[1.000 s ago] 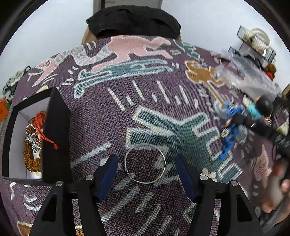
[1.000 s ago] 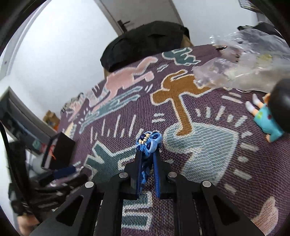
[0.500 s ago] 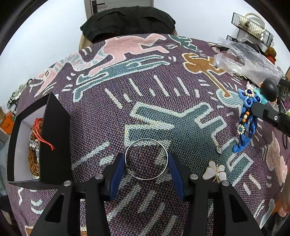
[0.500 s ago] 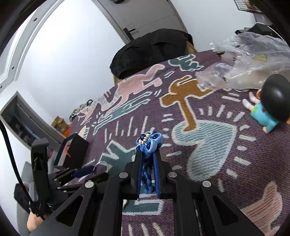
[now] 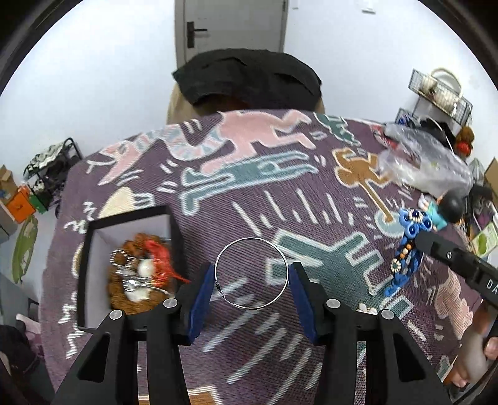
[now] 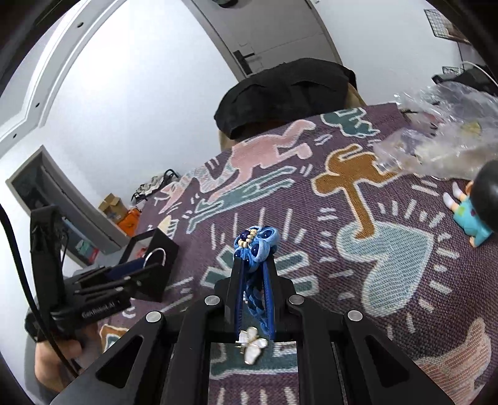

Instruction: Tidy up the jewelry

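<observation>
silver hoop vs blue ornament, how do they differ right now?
Silver hoop is a thin, plain metal ring; blue ornament is a beaded fabric strand that dangles. The hoop spans the half-open left gripper pad to pad; the ornament is pinched in the nearly shut right gripper. Both are held above the cloth.

A home room: patterned woven cloth (image 5: 249,193), door (image 5: 230,28), toy figurine (image 6: 476,208), shoe rack (image 5: 53,162).

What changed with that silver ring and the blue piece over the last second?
The left tool closed onto the silver hoop, which had been lying on the cloth, and lifted it, so the black box of jewelry now shows from above. The right tool kept its grip on the blue ornament, now slightly higher.
</observation>
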Tool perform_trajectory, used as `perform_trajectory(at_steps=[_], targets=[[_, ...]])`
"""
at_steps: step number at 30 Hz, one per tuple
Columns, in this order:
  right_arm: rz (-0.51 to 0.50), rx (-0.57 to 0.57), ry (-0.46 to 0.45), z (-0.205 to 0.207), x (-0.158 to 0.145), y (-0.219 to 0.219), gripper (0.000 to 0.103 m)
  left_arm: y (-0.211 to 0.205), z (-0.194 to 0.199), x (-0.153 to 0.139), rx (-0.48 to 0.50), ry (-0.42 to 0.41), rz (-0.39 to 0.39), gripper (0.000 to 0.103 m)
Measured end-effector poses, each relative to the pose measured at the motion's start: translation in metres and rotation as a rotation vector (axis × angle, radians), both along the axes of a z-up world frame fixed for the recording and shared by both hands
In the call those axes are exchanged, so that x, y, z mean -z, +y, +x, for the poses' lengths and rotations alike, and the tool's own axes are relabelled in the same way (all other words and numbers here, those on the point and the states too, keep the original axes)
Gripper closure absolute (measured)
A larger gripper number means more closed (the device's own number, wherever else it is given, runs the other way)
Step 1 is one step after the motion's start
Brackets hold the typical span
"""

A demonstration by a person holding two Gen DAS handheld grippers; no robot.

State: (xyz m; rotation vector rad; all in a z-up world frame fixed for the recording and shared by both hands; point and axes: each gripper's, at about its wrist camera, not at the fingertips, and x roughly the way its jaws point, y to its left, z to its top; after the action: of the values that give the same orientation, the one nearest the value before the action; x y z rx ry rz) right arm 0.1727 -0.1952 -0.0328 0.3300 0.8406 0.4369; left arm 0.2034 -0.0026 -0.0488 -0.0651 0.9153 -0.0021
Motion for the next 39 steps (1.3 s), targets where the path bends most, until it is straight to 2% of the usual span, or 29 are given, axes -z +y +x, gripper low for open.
perform_trajectory(at_steps=[7,19,21,23,25,32,39], targets=[[-0.007,-0.032,-0.017,0.0,-0.009,0.019,0.09,0.037,-0.006,-0.014,-0.065,-0.031,-0.022,0.052],[-0.019,-0.092,-0.041,0.002,-0.023,0.055,0.09,0.087,-0.016,-0.018,-0.156,-0.061,-0.052,0.05],[-0.019,-0.105,-0.046,0.004,-0.028,0.064,0.09,0.094,-0.017,-0.018,-0.177,-0.048,-0.064,0.043],[-0.02,-0.118,-0.051,0.005,-0.032,0.072,0.09,0.103,-0.02,-0.019,-0.189,-0.062,-0.095,0.026],[-0.024,-0.143,-0.062,0.006,-0.039,0.086,0.09,0.108,-0.024,-0.022,-0.2,-0.084,-0.101,0.02],[-0.044,-0.242,-0.09,0.008,-0.054,0.14,0.09,0.134,-0.041,-0.026,-0.248,-0.114,-0.132,0.02],[-0.06,-0.314,-0.074,0.017,-0.055,0.186,0.09,0.158,-0.056,-0.026,-0.28,-0.124,-0.147,0.02]])
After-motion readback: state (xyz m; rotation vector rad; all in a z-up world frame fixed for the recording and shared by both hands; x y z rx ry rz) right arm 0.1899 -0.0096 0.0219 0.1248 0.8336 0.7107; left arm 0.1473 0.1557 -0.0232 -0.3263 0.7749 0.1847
